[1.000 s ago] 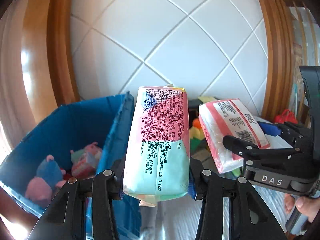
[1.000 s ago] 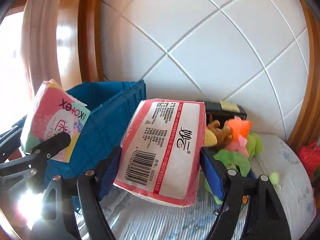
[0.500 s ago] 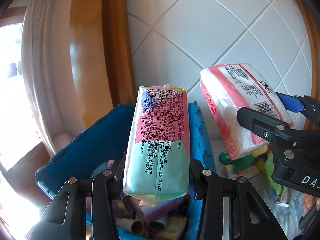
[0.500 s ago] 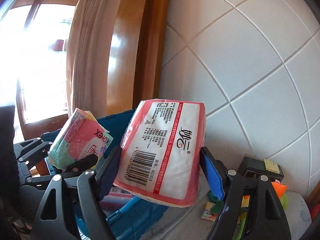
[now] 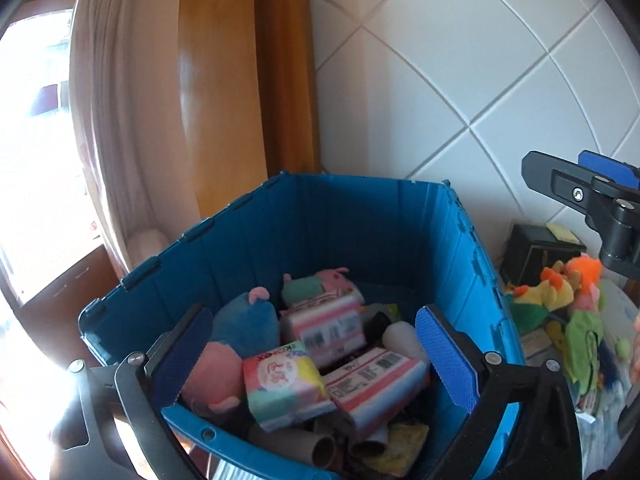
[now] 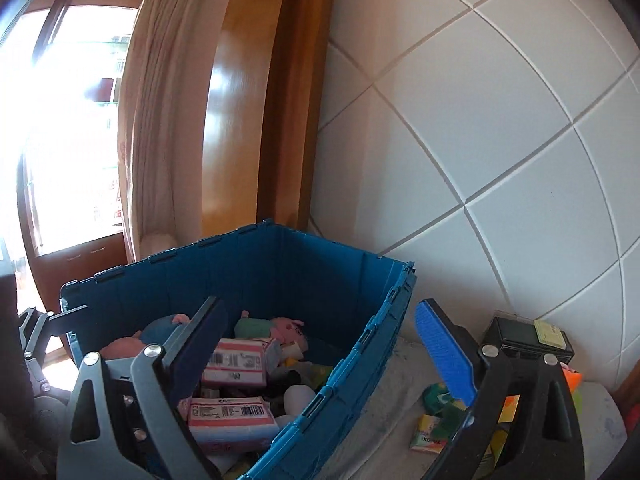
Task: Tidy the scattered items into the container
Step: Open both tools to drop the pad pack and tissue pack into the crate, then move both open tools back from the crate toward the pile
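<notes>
The blue crate (image 5: 360, 216) stands against the tiled wall and holds several items. My left gripper (image 5: 312, 356) hangs over its near rim, its jaws opening with nothing between them. Below it the pink and green Kotex pack (image 5: 284, 388) lies in the crate beside a red-and-white tissue pack (image 5: 376, 380). My right gripper (image 6: 320, 352) straddles the crate's right wall (image 6: 360, 360), its jaws also opening and empty. The red-and-white tissue pack (image 6: 232, 416) rests inside, under the gripper's left finger.
Plush toys (image 5: 560, 300) and a black box (image 5: 536, 248) sit on the table to the right of the crate. A small packet (image 6: 430, 434) lies on the cloth. Cardboard tubes (image 5: 320, 444) and pink and blue plush fill the crate. Behind are a wooden frame, a curtain and a window.
Both grippers moved left over the crate and opened. The Kotex pack left my left gripper and the tissue pack left my right one. Both now lie in the crate.
</notes>
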